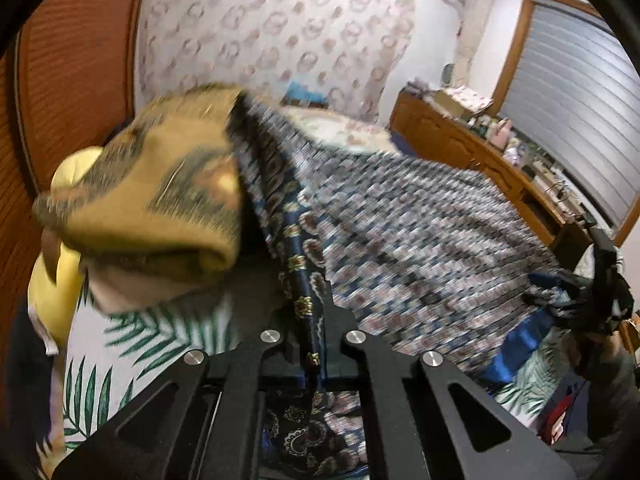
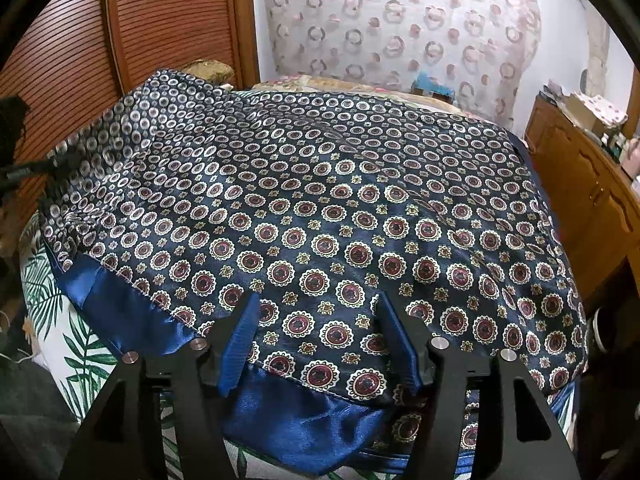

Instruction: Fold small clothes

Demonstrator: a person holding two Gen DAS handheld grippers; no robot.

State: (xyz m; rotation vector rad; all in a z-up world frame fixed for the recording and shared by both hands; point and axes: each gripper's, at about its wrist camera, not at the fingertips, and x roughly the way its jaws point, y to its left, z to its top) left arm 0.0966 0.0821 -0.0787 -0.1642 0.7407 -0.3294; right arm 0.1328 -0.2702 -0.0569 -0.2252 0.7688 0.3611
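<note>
A navy scarf (image 2: 320,208) with red-and-white medallions and a plain blue border lies spread over a leaf-print bedsheet (image 2: 80,344). My left gripper (image 1: 310,344) is shut on a gathered edge of the scarf (image 1: 400,232) and holds it lifted and stretched, blurred. My right gripper (image 2: 316,340) is open, its blue fingertips (image 2: 240,340) resting over the scarf's near edge by the blue border (image 2: 304,428). The right gripper also shows in the left wrist view (image 1: 600,296) at the far right, by the scarf's other end.
A mustard patterned cloth (image 1: 160,196) and a yellow object (image 1: 60,280) sit at the left of the bed. A wooden louvred door (image 2: 80,60) stands at the left. A wooden sideboard (image 2: 592,184) with clutter runs along the right wall.
</note>
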